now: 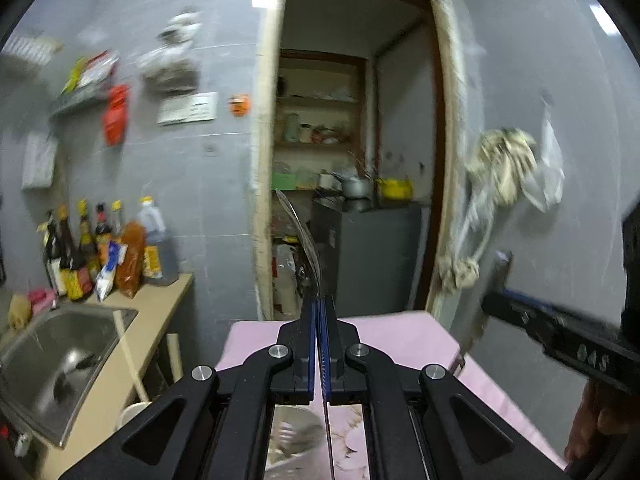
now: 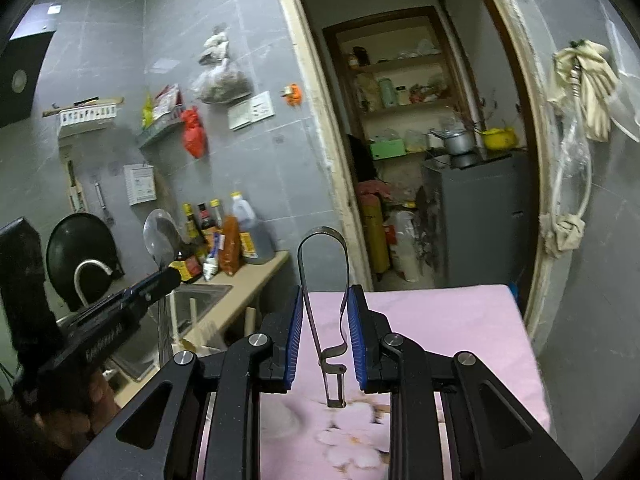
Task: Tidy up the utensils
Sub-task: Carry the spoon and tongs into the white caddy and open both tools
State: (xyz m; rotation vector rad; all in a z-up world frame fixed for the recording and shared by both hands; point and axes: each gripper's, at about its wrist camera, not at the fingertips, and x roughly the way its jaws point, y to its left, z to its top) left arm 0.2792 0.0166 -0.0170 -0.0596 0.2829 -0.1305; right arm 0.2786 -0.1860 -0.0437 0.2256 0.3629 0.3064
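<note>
Steel is showing in both grippers, each raised above the pink flowered cloth (image 2: 440, 320) covering the table. The left gripper (image 1: 319, 300) is clenching its 2 blue pads (image 1: 311, 344) tight on the handle of a spoon (image 1: 304, 240), whose bowl is sticking up and forward past the fingertips toward the doorway; seen from the right wrist camera the same spoon (image 2: 160, 236) is standing with its bowl up, in front of the bottles. The right gripper (image 2: 324, 304) is gripping a bent metal strip tool (image 2: 320, 280), looped at the top, with its lower end hanging down between the blue pads (image 2: 294, 336); both pads are pressing against the loop's sides, and the jaws are standing partly apart around it. What kind of utensil this is, I cannot tell. To the left, a counter is holding a steel sink (image 1: 60, 356) and a cluster of sauce bottles (image 1: 100, 248) against the grey tiled wall. A black wok (image 2: 82, 256) is leaning behind the tap. Through the doorway, shelves (image 2: 400, 100) with jars and a yellow bowl are showing.
</note>
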